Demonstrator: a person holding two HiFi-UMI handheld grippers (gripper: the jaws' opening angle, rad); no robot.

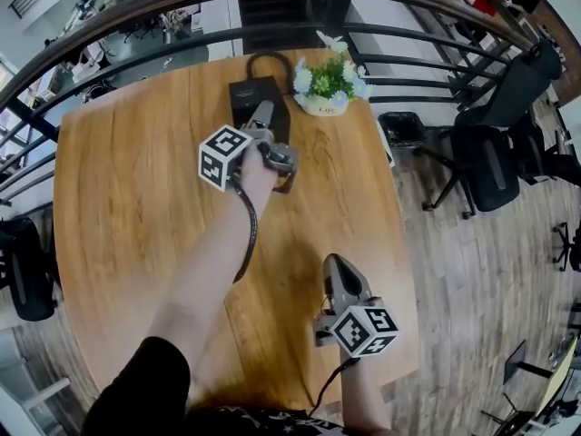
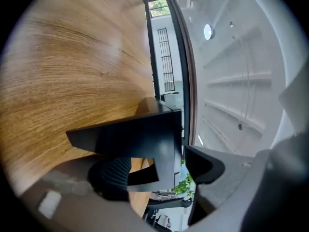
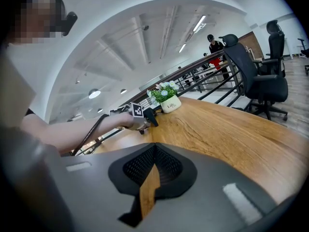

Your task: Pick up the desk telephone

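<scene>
Left gripper (image 2: 161, 170): jaws spread, straddling a black edge of the desk telephone (image 1: 245, 91). The ribbed pad on one side lies against or just beside it, and a thin sliver of background shows at the other jaw. Judged not yet clamped. The telephone sits on the wooden table (image 1: 118, 198) toward its far edge, just beside a potted plant (image 1: 327, 84), with its cord looping behind it. Its long axis appears to run from the near side to the far side, roughly in line with the left forearm, so the body lies straight ahead of those jaws and the grip falls across its near end. Right gripper (image 3: 153, 153): jaws pressed together at the tips, holding nothing, low over the table's near edge and well apart from the telephone. The left is plainly the nearer. Assessment: closing and lifting remain. A grip at one end may let the far end sag.
</scene>
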